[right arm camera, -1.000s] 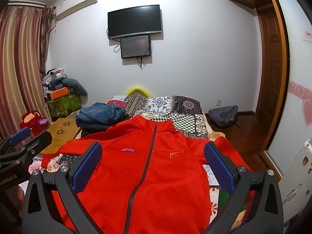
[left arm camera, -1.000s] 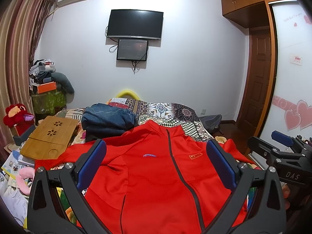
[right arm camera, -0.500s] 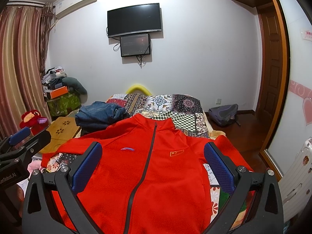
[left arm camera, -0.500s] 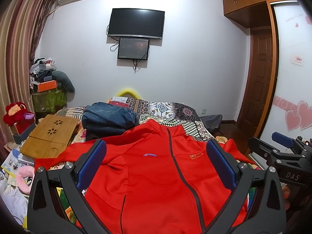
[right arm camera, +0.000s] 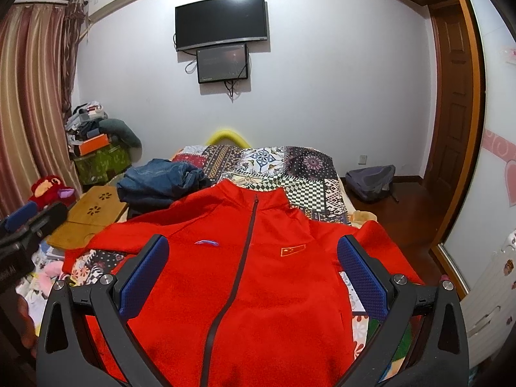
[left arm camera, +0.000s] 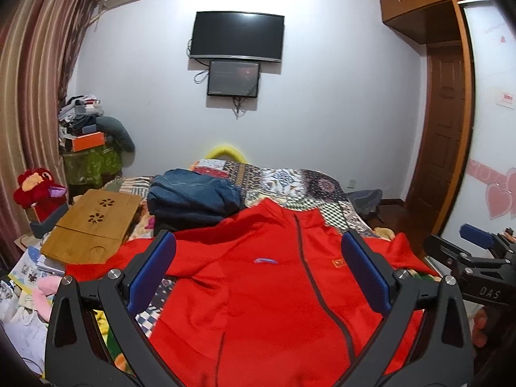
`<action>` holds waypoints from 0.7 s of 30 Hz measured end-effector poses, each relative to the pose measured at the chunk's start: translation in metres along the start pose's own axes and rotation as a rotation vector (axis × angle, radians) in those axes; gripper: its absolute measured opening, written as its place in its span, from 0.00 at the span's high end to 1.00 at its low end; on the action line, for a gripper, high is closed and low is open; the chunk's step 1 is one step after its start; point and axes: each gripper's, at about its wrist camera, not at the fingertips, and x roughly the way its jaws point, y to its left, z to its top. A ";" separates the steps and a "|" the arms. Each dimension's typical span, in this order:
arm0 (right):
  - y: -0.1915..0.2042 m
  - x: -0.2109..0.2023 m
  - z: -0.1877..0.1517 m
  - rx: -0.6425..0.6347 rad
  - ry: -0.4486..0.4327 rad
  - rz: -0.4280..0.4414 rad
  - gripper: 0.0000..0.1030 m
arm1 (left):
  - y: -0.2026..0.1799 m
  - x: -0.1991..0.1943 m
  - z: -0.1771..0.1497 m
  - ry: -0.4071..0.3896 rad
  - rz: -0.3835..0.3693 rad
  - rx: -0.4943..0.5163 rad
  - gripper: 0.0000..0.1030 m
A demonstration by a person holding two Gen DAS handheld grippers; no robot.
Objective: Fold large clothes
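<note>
A red zip-up jacket [left arm camera: 267, 283] [right arm camera: 258, 274] lies spread face up on the bed, collar toward the far wall, sleeves out to both sides. My left gripper [left arm camera: 258, 271] hovers over its lower front, open, with nothing between its blue pads. My right gripper [right arm camera: 253, 271] hangs open above the same jacket near the zip. Each gripper shows in the other's view: the right gripper [left arm camera: 477, 258] at the right edge and the left gripper [right arm camera: 29, 222] at the left edge.
Folded blue jeans [left arm camera: 193, 196] sit behind the jacket's left shoulder on the patterned quilt [right arm camera: 290, 167]. A bamboo lap tray [left arm camera: 90, 225], a red plush toy [left arm camera: 38, 190] and papers crowd the left. A grey backpack [right arm camera: 371, 180] lies on the floor by the door.
Both grippers have tilted slightly downward over the jacket, so the room sits a little higher in both views. The jacket has not moved.
</note>
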 end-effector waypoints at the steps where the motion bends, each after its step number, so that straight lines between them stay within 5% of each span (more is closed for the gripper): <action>1: -0.001 0.002 0.000 0.000 0.005 -0.003 0.00 | 0.005 0.005 0.002 0.001 0.009 -0.007 0.00; 11: -0.011 0.052 0.012 0.014 0.077 -0.032 0.00 | 0.084 0.069 0.018 0.057 0.143 -0.114 0.00; 17: -0.018 0.082 0.012 0.011 0.138 -0.067 0.00 | 0.157 0.117 0.003 0.154 0.304 -0.204 0.00; 21: -0.022 0.100 0.010 0.015 0.181 -0.086 0.00 | 0.218 0.150 -0.023 0.265 0.321 -0.333 0.00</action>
